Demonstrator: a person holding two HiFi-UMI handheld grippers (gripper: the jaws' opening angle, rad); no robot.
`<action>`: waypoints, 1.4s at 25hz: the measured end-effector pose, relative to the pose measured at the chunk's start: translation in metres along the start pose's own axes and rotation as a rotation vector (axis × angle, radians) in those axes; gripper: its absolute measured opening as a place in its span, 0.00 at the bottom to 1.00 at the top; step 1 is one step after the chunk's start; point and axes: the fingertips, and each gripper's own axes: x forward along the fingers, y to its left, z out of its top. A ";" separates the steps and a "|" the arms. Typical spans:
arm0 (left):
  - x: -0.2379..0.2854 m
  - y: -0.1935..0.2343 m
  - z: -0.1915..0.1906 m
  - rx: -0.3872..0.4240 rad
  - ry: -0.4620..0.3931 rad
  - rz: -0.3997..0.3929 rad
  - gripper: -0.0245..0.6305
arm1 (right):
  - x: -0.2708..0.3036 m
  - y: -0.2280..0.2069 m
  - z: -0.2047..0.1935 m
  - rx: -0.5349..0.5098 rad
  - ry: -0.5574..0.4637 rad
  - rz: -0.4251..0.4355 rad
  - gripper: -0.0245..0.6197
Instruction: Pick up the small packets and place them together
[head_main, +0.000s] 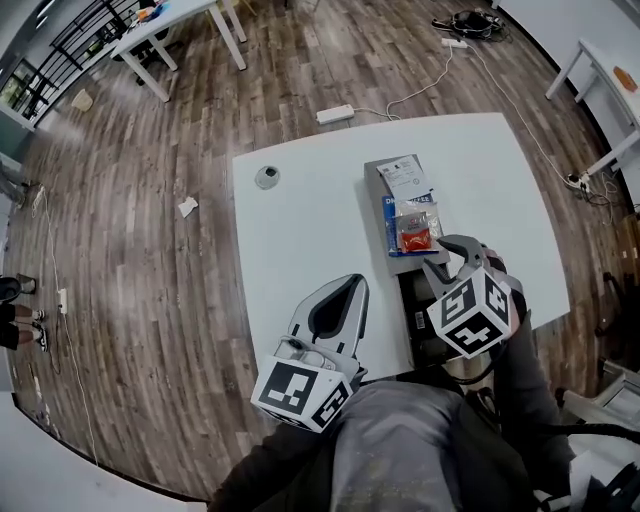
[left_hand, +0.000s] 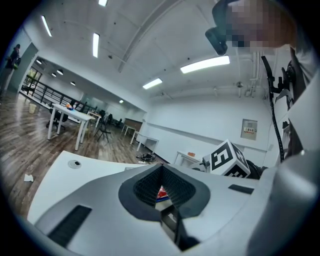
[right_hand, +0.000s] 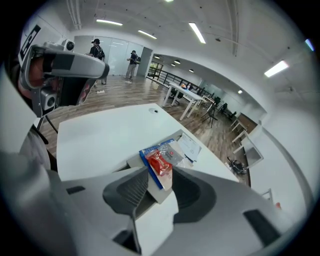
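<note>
Toward the middle of the white tabletop (head_main: 300, 230), a flat grey board (head_main: 372, 200) is carrying a small red packet (head_main: 414, 240), blue packet (head_main: 395, 215) & white packet (head_main: 405, 178), overlapping. Right gripper (head_main: 440, 255) is hovering at the board's near end w/ jaws apart, empty. Left gripper (head_main: 355, 282) is hanging over the tabletop's near edge, jaws together. Wood-plank floor (head_main: 150, 150) is surrounding the table.

The counter (head_main: 300, 230) is smooth, matt white. On it, a matt grey board (head_main: 410, 265) carries a glossy clear-plastic packet (head_main: 414, 238) with red contents, a shiny blue packet (head_main: 391, 215) and a paper-like white packet (head_main: 405, 178). The right claw (right_hand: 160, 172) is matt grey plastic with ribbed black pads (right_hand: 131, 192). The floor (head_main: 150, 130), filling the left of the frame, is grey-brown wood planking with a faint sheen.
</note>
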 end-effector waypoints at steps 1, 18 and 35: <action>0.001 -0.005 0.001 0.006 -0.002 -0.015 0.04 | -0.005 -0.002 -0.002 0.007 -0.002 -0.014 0.27; 0.002 -0.038 -0.051 -0.017 0.125 -0.106 0.04 | 0.010 0.116 -0.087 -0.042 0.135 0.271 0.43; 0.004 -0.017 -0.049 -0.044 0.121 -0.041 0.04 | 0.035 0.110 -0.092 -0.094 0.224 0.280 0.14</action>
